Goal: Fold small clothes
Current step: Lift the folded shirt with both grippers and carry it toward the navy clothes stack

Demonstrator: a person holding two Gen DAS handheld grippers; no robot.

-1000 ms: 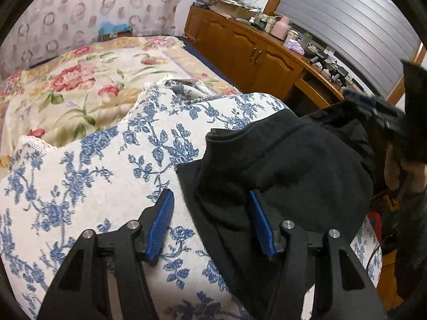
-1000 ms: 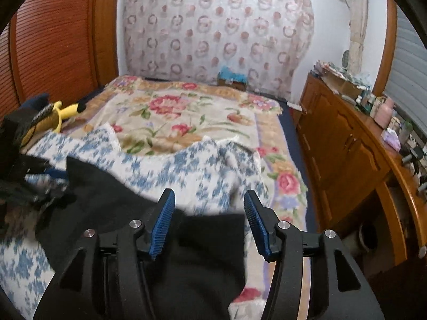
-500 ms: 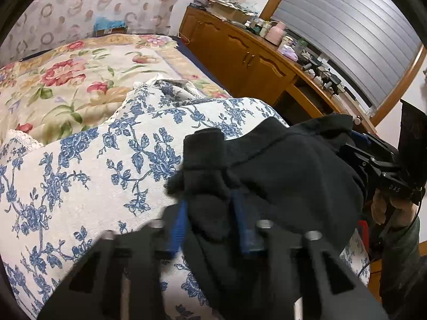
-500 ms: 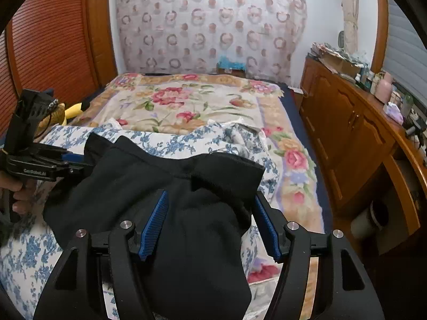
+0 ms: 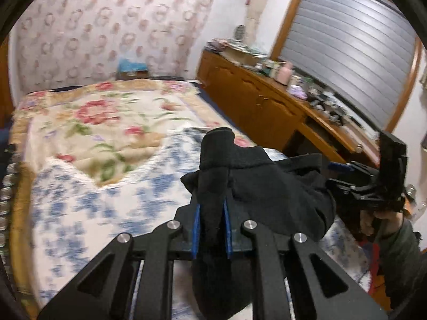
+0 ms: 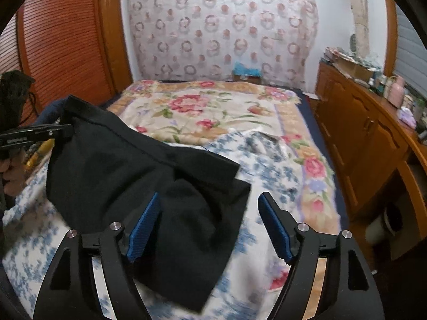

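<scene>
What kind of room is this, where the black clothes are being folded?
Most likely a bedroom at home: a bed with a flowered blanket, a long wooden cabinet crowded with bottles and papers, and a patterned curtain behind the bed.

Blue-flowered cloth (image 5: 88, 202): pattern smeared by blur, lower left.
Black garment (image 5: 267, 186): lower end hidden behind gripper frame.
Sideboard clutter (image 5: 299, 88): items too small to be identified, upper right.
</scene>
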